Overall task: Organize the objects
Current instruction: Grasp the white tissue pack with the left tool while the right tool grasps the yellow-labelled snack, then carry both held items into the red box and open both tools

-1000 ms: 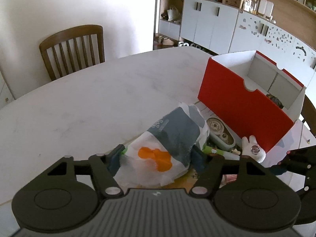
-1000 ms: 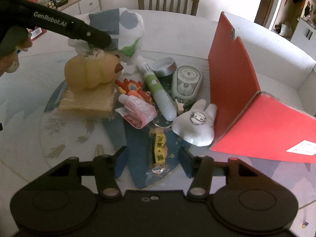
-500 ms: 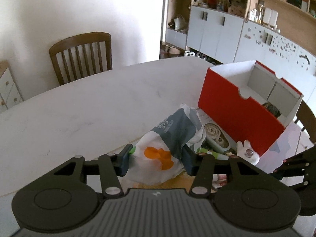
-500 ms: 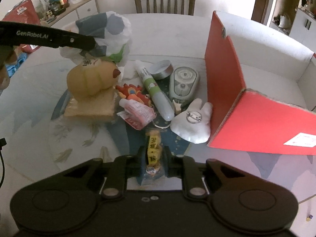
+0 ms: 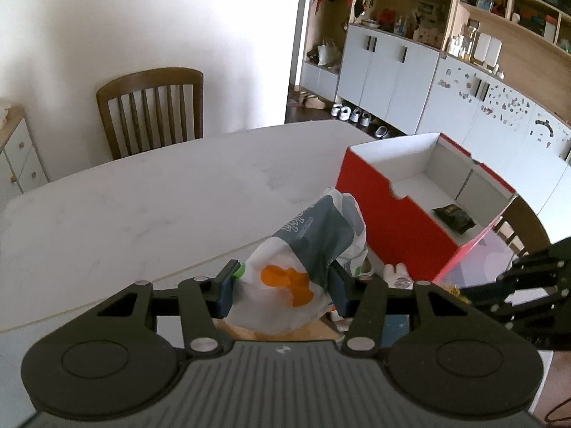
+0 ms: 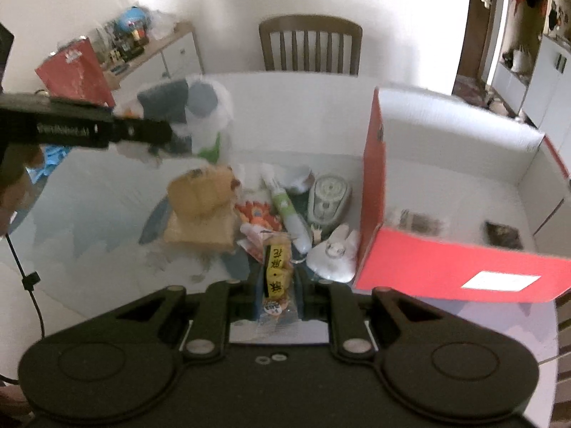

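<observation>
Two packets are held at once. The left gripper [image 5: 282, 289] has its jaws pressed against both sides of a crumpled white, grey and orange plastic bag [image 5: 307, 256], which hangs clear above the surface [image 5: 142, 207]; in the right wrist view the same bag [image 6: 192, 114] sits at the tip of the left gripper [image 6: 167, 135], above the pile of things. The right gripper [image 6: 278, 285] has its jaws closed on a narrow yellow snack packet [image 6: 276, 271] with dark print, lifted just over the pile. Below and beyond it lie a tan plush toy [image 6: 201, 196] on a tan block, a white and green tube [image 6: 285, 210], a grey oval clock-like gadget [image 6: 328, 199] and a white rabbit-shaped badge [image 6: 333, 253]. Just beside these, toward the surface's right edge, stands an open red box [image 6: 374, 185] with white inner walls; two small dark packets [image 6: 503, 233] lie on its floor. A wooden chair [image 6: 310, 44] stands at the far edge.
</observation>
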Demonstrator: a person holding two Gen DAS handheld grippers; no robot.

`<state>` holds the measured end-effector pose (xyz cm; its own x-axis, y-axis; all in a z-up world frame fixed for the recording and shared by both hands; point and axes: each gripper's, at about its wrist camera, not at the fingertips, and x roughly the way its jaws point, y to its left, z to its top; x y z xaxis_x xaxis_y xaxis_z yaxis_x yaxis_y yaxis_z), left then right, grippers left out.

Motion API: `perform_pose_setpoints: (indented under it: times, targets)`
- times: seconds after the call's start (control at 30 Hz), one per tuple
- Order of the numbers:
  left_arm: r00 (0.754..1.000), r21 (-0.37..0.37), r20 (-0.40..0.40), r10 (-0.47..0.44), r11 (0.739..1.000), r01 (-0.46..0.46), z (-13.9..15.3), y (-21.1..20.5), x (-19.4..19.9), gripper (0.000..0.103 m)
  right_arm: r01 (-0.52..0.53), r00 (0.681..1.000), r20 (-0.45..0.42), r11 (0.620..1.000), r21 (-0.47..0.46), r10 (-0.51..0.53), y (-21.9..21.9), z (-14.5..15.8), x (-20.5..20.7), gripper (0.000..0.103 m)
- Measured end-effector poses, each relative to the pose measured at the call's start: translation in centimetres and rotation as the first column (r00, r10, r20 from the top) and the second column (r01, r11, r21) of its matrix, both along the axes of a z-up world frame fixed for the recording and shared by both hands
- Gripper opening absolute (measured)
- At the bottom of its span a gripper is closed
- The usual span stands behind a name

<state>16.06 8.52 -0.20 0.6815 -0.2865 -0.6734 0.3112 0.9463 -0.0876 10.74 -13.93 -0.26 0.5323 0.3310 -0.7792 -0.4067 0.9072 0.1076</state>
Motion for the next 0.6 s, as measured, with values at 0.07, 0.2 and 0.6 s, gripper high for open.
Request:
perform_pose_setpoints:
  times: [0.07, 0.2, 0.6]
  targets:
    - [1.0, -0.009, 0.002, 0.002, 1.0, -0.002, 0.6, -0.4, -0.4, 0.051, -0.003, 1.0, 0.011, 1.0, 0.008, 0.003, -0.6, 0.9, -0.1, 0.017]
    - [1.0, -0.023, 0.009, -0.001, 1.0, 0.001, 1.7, -1.6, -1.0, 0.051, -0.003, 1.0, 0.031, 1.0, 0.026, 0.002, -2.3, 2.2, 0.3, 0.017]
    - [0.999, -0.019, 0.031, -0.024, 0.999, 0.025, 3.3, -8.2, -0.2, 0.051, 0.032, 0.996, 0.088, 0.999, 0.031, -0.035, -8.8, 3.7, 2.9, 0.017]
